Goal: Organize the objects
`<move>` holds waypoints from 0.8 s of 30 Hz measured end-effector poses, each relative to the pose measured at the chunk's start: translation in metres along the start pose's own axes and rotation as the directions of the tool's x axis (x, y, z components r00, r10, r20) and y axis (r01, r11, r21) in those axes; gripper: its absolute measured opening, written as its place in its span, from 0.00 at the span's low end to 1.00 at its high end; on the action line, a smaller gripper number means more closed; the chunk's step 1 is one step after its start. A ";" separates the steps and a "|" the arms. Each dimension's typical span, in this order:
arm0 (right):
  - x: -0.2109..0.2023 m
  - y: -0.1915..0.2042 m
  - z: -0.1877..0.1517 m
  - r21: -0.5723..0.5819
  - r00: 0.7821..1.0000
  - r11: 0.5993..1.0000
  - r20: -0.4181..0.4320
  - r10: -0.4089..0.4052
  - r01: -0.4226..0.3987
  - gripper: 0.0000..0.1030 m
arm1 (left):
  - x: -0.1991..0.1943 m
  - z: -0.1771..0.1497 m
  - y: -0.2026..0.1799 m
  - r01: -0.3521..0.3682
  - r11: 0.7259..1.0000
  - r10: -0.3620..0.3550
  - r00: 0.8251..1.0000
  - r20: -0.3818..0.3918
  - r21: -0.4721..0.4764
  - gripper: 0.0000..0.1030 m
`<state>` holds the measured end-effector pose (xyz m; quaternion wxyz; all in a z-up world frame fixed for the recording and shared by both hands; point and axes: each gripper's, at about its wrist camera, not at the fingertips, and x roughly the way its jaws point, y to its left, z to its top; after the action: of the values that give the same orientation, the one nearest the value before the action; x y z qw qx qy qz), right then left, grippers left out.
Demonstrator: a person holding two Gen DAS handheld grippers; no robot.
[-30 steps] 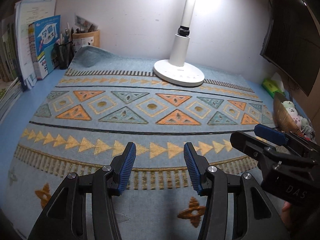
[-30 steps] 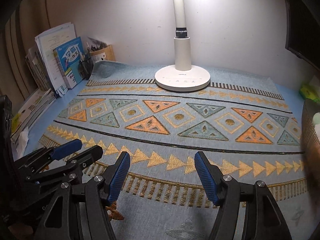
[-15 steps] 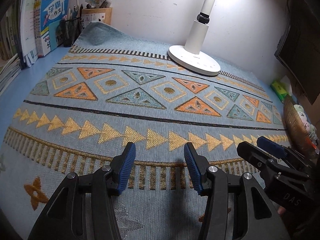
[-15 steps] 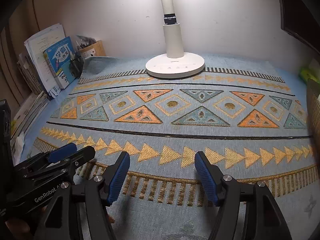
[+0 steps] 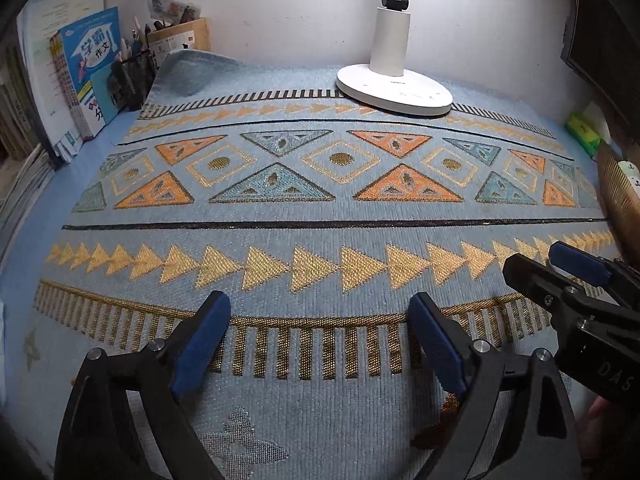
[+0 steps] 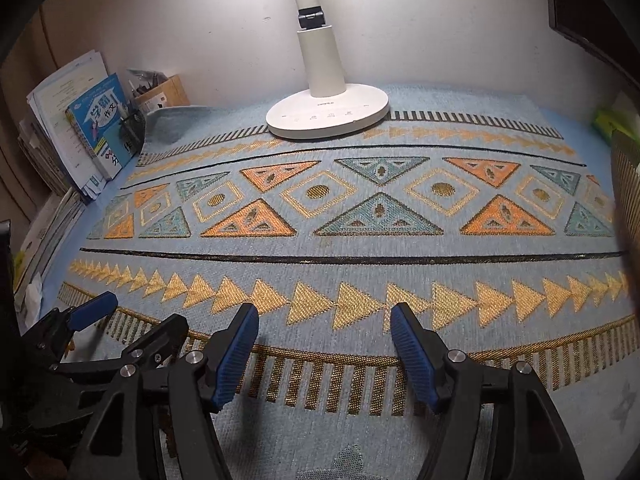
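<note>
A: Left wrist view?
B: Left claw [image 5: 318, 336] low over the patterned mat [image 5: 320, 232], jaws wide apart, holding nothing. Right claw [image 5: 560, 264] just beside it at right edge, one pad visible. One desk lamp [image 5: 394, 92] far ahead on the mat.

A: Right wrist view?
B: Right claw [image 6: 324, 344] gaping, empty, above the mat [image 6: 340, 248]. Left claw [image 6: 120, 320] at lower left, parted, empty. Lamp [image 6: 328, 116] well ahead; books [image 6: 96, 128], pen holder [image 6: 134, 124] far left.
</note>
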<state>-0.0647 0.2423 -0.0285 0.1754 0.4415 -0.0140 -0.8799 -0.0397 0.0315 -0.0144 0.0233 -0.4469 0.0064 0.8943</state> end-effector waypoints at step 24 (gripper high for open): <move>-0.005 -0.003 0.001 0.016 0.998 0.999 0.037 -0.045 0.045 0.87 | -0.002 -0.001 -0.008 -0.072 0.997 0.072 0.997 0.008 0.036 1.00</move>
<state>-0.0636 0.2468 -0.0251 0.1518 0.4265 -0.0141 -0.8916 -0.0378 0.0393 -0.0132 -0.0009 -0.4429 0.0386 0.8957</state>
